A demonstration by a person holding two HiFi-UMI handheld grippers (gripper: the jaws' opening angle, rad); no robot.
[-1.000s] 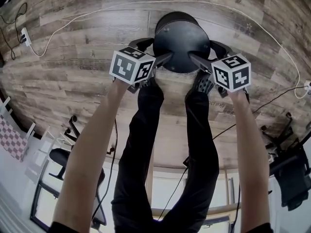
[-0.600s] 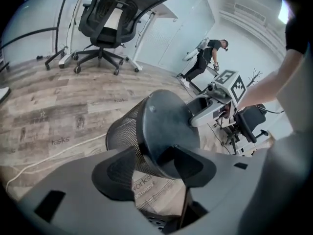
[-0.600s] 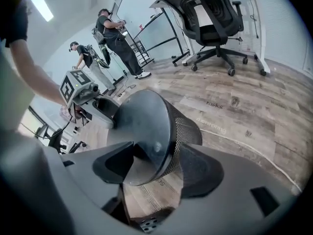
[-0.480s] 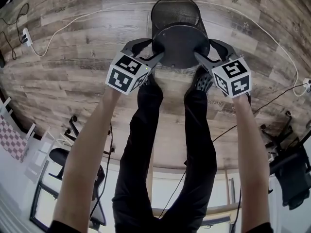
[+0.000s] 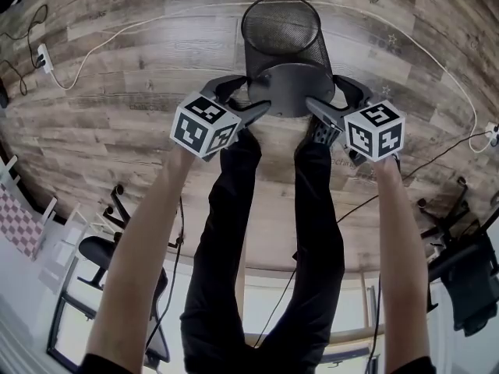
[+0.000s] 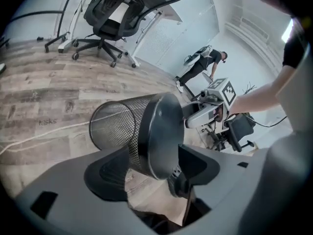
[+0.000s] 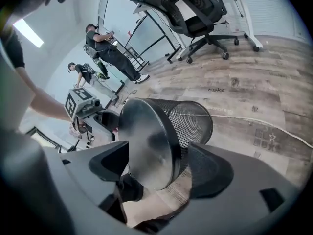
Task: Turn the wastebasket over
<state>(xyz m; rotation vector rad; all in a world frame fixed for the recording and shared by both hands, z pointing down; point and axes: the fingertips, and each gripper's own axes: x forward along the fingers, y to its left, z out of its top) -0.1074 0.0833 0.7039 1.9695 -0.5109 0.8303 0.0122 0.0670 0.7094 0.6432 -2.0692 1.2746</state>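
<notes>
Wastebasket (image 5: 284,49) is tipped on its side above the floor (image 5: 140,92), mouth far, base near — left gripper (image 5: 256,93) and right gripper (image 5: 323,92) each clamp its base rim, jaws having just widened

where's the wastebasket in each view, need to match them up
Head view: the wastebasket is at top centre, with its solid base toward the camera.
Left gripper view: the wastebasket is at centre, tilted, mesh mouth to the left.
Right gripper view: the wastebasket is at centre, tilted, mesh mouth to the right.
Shared landmark: the white cable on the wood floor.
</notes>
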